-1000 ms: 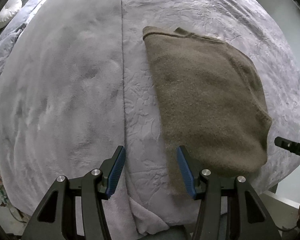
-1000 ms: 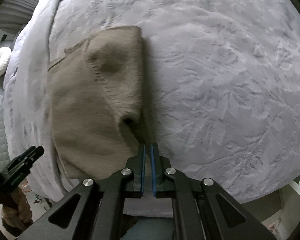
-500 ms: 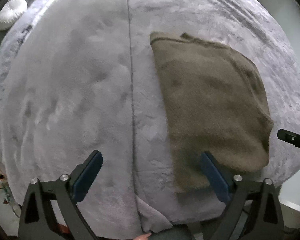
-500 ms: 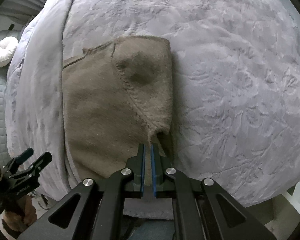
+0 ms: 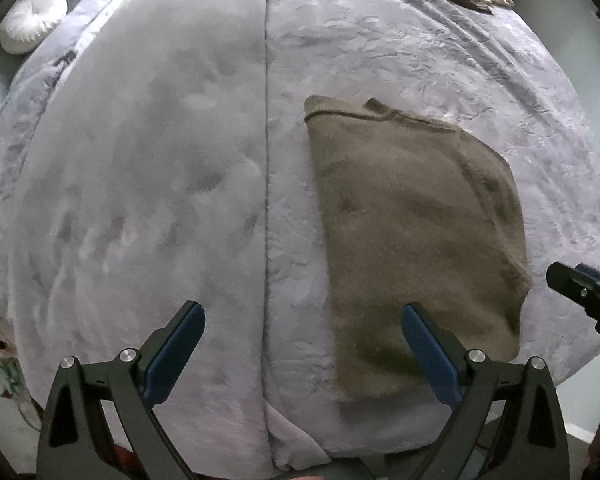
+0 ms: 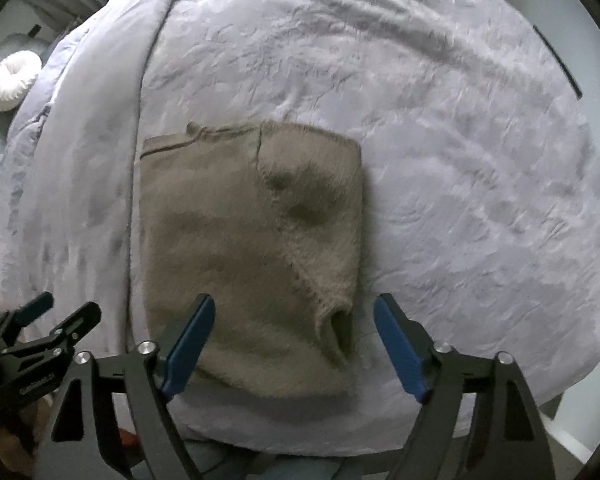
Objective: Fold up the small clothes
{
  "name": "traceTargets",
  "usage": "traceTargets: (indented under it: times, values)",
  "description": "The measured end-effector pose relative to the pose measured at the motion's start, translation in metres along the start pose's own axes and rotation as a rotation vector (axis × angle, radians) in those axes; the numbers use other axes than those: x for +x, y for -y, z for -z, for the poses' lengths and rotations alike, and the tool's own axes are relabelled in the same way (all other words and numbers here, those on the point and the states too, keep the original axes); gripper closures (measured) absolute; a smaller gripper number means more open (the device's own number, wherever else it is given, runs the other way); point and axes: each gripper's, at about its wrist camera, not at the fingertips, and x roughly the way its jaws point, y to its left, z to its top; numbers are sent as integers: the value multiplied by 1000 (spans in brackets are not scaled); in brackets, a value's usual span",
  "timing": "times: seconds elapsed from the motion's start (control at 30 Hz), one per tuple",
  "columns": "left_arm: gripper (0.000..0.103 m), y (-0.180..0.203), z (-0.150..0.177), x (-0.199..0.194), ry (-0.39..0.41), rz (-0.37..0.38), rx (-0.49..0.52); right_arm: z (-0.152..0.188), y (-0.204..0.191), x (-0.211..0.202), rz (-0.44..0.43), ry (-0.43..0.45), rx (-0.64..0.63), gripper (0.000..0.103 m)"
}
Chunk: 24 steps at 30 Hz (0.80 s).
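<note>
Both of our black two-finger grippers with blue pads hang over the bed pointing down, the left gripper (image 5: 302,334) with its jaws spread wide and empty, the right gripper (image 6: 294,330) with its jaws opening and gripping nothing, only the knit's folded-over sleeve cuff lying below the gap. Beneath them we see the wide lilac plush blanket (image 6: 460,160) covering the bed, and on it, flat and folded into a rough rectangle, the small olive-brown knitted sweater (image 6: 228,240), just beside the blanket's long seam (image 5: 266,160). Far off at the left edge sits a small round white pleated cushion (image 5: 34,20).
</note>
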Motion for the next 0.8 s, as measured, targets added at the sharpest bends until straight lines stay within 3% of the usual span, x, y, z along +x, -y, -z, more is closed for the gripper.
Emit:
traceTargets:
  times: [0.33,0.8]
  values:
    - [4,11,-5,-14,46,-39,26,-10,-6,-19,108,83,-36,11]
    - [4,14,-7,-18,56,-44,17,-8,-7,-22,104,75,-24,11]
